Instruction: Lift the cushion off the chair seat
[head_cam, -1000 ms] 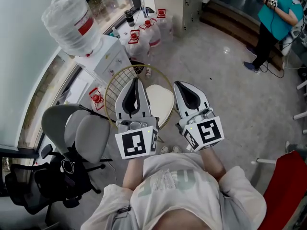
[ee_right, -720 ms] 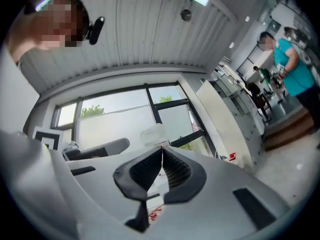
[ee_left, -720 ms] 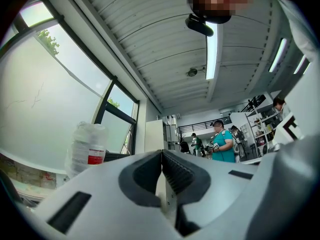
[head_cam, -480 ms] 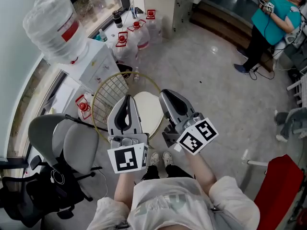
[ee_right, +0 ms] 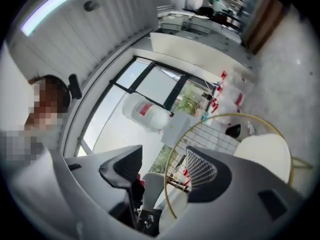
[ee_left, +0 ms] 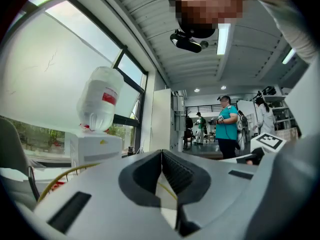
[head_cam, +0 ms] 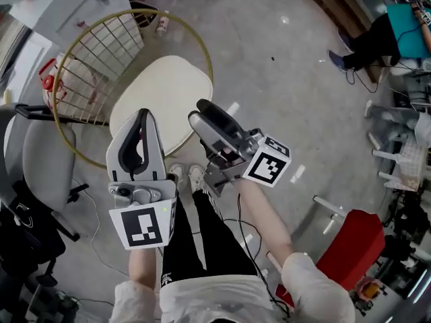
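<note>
A cream round cushion (head_cam: 165, 93) lies on the seat of a gold wire chair (head_cam: 87, 59). My left gripper (head_cam: 141, 115) is shut with nothing in it, its tip over the cushion's near edge in the head view; the pads meet in the left gripper view (ee_left: 161, 154). My right gripper (head_cam: 197, 111) is rolled onto its side just right of the cushion's near edge. Its jaws are opening and nothing is between them. The right gripper view (ee_right: 162, 170) shows the cushion (ee_right: 262, 151) and the wire back (ee_right: 220, 134) beyond the parted jaws.
A grey office chair (head_cam: 34, 160) stands at the left, and a white cabinet (head_cam: 81, 5) behind the wire chair. A red seat (head_cam: 347, 247) is at the lower right. A person in a teal top (head_cam: 404, 32) stands far right. My shoes (head_cam: 185, 177) are by the chair.
Both grippers have dropped toward the chair and the view now looks further down. The right gripper has rolled onto its side and its jaws have parted. The left stays shut.
</note>
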Motion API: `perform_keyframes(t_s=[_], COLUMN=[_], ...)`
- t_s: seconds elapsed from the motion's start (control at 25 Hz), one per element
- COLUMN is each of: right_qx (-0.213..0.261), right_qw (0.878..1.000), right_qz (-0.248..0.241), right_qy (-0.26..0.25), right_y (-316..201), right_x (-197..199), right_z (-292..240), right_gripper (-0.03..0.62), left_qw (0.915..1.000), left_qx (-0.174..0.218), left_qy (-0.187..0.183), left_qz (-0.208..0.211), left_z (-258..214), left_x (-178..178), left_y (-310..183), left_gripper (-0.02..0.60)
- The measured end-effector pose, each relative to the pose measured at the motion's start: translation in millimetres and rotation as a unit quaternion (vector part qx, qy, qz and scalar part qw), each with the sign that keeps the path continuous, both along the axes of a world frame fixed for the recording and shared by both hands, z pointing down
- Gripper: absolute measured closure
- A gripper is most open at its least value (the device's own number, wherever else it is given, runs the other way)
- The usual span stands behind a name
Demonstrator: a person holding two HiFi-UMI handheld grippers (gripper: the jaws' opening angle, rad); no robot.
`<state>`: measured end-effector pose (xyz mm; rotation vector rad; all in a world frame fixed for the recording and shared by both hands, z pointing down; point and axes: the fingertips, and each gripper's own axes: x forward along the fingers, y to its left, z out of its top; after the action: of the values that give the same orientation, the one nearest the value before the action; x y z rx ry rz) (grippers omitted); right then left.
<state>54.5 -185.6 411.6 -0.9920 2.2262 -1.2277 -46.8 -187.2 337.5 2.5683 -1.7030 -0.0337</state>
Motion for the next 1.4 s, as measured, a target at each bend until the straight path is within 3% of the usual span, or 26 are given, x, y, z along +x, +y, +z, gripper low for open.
perform_keyframes(t_s=[0.24, 0.48, 0.68, 1.4], right_qx=[-0.082, -0.173, -0.211, -0.255], right_qw=[0.997, 0.984, 0.976, 0.964], right_qz=[0.001, -0.007, -0.011, -0.010], right_qy=[-0.007, -0.034, -0.046, -0.070], right_y=[19, 49, 60, 35], right_x=[21, 32, 31, 4], right_z=[148, 228, 257, 294], right_gripper=[0.295, 0.284, 0.284, 0.284], left_qw=[0.9985, 0.9967, 0.9963, 0.9936], left_qx=[-0.050, -0.079, -0.085, -0.112], left_qy=[-0.019, -0.016, -0.011, -0.011], left_qz=[0.007, -0.005, -0.007, -0.010], left_z=[103, 152, 157, 175], left_x=[-4, -12, -10, -18], left_y=[19, 24, 24, 25], left_gripper=[0.566, 0.566, 0.567, 0.566])
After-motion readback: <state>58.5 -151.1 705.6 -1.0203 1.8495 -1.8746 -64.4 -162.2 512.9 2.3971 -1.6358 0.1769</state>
